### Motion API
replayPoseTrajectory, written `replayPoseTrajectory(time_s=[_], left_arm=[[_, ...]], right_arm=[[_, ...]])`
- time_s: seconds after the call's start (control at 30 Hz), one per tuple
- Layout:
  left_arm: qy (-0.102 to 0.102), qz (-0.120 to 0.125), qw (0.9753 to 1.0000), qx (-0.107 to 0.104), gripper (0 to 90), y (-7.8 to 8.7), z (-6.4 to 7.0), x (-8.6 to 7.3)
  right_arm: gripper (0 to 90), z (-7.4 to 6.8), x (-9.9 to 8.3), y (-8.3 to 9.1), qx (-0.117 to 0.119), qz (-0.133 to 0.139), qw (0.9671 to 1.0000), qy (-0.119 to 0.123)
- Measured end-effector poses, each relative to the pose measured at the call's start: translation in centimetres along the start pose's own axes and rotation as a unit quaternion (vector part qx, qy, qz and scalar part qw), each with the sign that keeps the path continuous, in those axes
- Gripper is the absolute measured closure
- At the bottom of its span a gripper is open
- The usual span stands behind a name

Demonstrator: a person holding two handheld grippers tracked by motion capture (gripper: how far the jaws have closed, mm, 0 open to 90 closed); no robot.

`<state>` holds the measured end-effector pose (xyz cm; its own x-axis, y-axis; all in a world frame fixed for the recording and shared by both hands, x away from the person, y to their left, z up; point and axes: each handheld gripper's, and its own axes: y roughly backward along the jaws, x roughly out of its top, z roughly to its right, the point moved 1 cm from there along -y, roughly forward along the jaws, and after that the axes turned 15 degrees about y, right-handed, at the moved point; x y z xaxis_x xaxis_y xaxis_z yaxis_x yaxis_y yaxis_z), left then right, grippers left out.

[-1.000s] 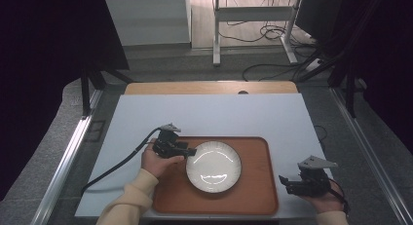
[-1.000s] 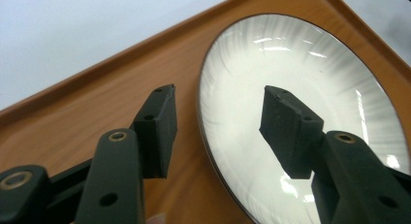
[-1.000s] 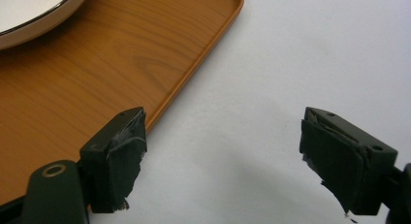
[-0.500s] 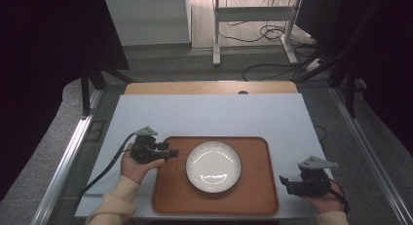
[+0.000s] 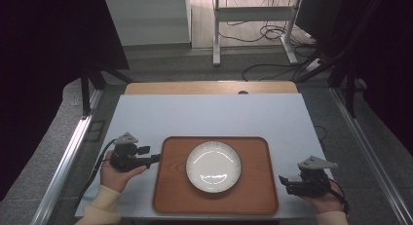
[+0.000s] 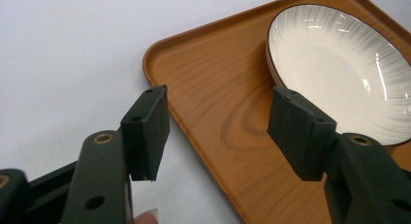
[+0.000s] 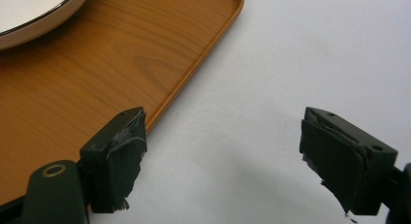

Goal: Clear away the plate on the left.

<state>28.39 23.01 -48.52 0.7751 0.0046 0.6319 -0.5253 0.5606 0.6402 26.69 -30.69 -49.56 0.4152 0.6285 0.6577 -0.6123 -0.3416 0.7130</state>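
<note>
A white ribbed plate [image 5: 213,165] [image 6: 339,69] rests in the middle of a brown wooden tray [image 5: 170,186] [image 6: 218,112] [image 7: 72,64] at the table's front. My left gripper [image 5: 155,159] [image 6: 218,129] is at the tray's left edge, open, its jaws straddling the rim with nothing between them. At the tray's right edge my right gripper [image 5: 282,181] [image 7: 223,156] is open too; one jaw hangs over the tray rim, the other over the white table. A sliver of the plate [image 7: 34,10] shows at the top left of the right gripper view.
The white tabletop [image 5: 204,115] stretches bare behind the tray. A wooden strip [image 5: 209,87] runs along its far edge. Metal rails [image 5: 68,157] flank the table. Cables and a stand's legs [image 5: 253,35] lie on the floor beyond.
My left gripper has drawn back leftward from the plate's rim to the tray's left edge. The plate stays on the tray. The right gripper has held still.
</note>
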Motion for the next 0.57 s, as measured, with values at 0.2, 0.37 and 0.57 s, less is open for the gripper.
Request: replayPoseTrajectory(time_s=[0.2, 0.37, 0.57], left_arm=[[0.011, 0.008, 0.9999, 0.007, 39.3, 0.63, -0.81, -0.19], [0.012, 0.010, 0.9999, 0.003, 38.3, 0.64, -0.84, -0.15], [0.011, 0.006, 0.9999, 0.004, 37.5, 0.26, -0.78, -0.15]], right_arm=[[17.4, -0.02, 0.02, 0.12, -0.003, 0.002, 1.0000, 0.000], [17.4, -0.14, 0.08, 0.18, -0.003, 0.007, 1.0000, 0.003], [17.4, -0.03, -0.03, 0.36, -0.004, 0.011, 0.9999, 0.003]])
